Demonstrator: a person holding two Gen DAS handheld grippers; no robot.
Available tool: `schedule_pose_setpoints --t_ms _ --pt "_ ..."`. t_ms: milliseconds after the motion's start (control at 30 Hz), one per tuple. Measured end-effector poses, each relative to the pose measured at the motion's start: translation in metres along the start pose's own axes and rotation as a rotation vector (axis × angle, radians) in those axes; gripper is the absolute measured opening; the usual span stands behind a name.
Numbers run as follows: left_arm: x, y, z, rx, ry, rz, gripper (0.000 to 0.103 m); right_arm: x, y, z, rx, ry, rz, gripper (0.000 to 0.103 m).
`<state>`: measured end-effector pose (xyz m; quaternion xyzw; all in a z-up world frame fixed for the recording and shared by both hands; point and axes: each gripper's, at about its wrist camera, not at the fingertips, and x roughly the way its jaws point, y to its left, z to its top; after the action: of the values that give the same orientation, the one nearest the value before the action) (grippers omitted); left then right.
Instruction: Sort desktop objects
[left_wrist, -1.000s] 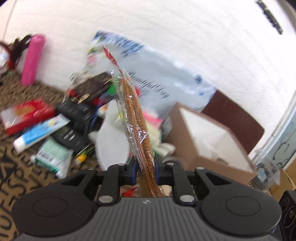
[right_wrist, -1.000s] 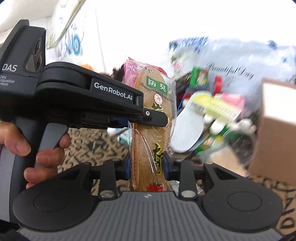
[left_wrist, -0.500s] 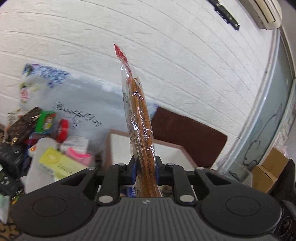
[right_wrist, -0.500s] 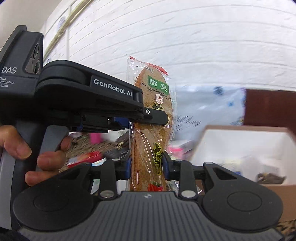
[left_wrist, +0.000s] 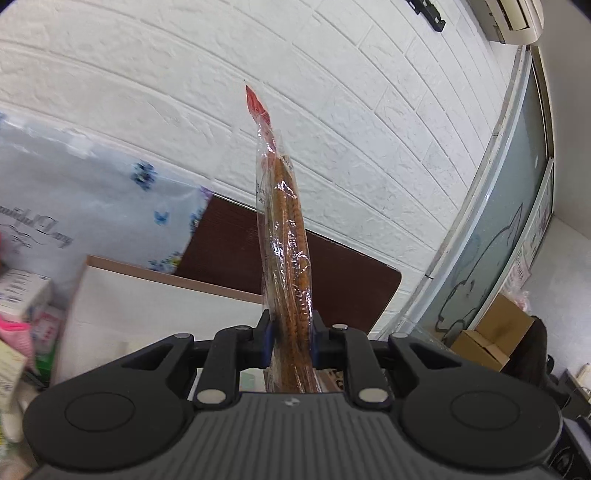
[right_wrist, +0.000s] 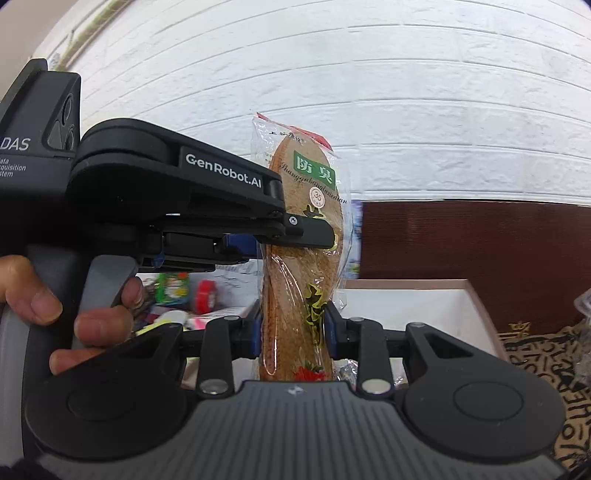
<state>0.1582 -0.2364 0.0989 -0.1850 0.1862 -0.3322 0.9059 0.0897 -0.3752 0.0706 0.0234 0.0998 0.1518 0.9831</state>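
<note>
A pack of brown insoles in clear plastic (right_wrist: 303, 258) is held upright by both grippers at once. My right gripper (right_wrist: 293, 330) is shut on its lower part. My left gripper (left_wrist: 290, 341) is shut on it too and shows edge-on in its own view, where the pack (left_wrist: 286, 240) rises thin with a red top. In the right wrist view the left gripper (right_wrist: 295, 230) comes in from the left and clamps the pack's middle. The pack hangs above an open cardboard box (right_wrist: 424, 291) with a white inside, which also shows in the left wrist view (left_wrist: 147, 306).
A dark brown board (right_wrist: 480, 251) stands behind the box against the white brick wall. A clutter of packets and small boxes (left_wrist: 22, 306) lies left of the box, under a flowered plastic bag (left_wrist: 92, 214). A patterned cloth (right_wrist: 546, 354) covers the table at right.
Both grippers have carried the insole pack rightward and upward, away from the clutter, to above the cardboard box. The views have tilted up toward the wall.
</note>
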Motion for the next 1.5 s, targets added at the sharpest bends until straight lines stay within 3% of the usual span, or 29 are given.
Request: schedule_pose_setpoints --t_ms 233,400,500,567,633,833,867,933,1100,1500 --pt "0.065 0.008 -0.012 -0.042 0.066 -0.029 0.018 0.032 -0.047 -0.011 -0.026 0.024 -0.080 0.031" --pt "0.101 0.022 -0.025 -0.039 0.130 0.006 0.022 0.060 -0.069 -0.027 -0.030 0.085 -0.137 0.031" --pt "0.103 0.030 -0.028 -0.025 0.125 0.037 0.058 0.076 -0.079 -0.035 -0.017 0.132 -0.177 0.031" --pt "0.098 0.034 -0.026 -0.021 0.099 0.057 0.093 0.086 -0.084 -0.040 0.004 0.169 -0.208 0.033" --pt "0.091 0.035 -0.023 -0.008 0.068 0.071 0.103 0.092 -0.090 -0.043 0.034 0.195 -0.212 0.038" --pt "0.074 0.040 -0.018 -0.014 0.071 0.110 0.103 0.095 -0.080 -0.044 0.031 0.170 -0.173 0.074" --pt "0.071 0.041 -0.018 -0.019 0.071 0.113 0.103 0.095 -0.076 -0.042 0.022 0.165 -0.179 0.085" --pt "0.065 0.041 -0.018 -0.013 0.067 0.121 0.103 0.101 -0.077 -0.041 0.002 0.148 -0.216 0.093" --pt "0.053 0.035 -0.019 0.018 0.100 0.176 0.103 0.098 -0.084 -0.037 0.021 0.140 -0.235 0.095" --pt "0.002 0.020 -0.033 0.097 0.149 0.300 0.103 0.042 -0.055 -0.029 0.031 0.143 -0.270 0.101"
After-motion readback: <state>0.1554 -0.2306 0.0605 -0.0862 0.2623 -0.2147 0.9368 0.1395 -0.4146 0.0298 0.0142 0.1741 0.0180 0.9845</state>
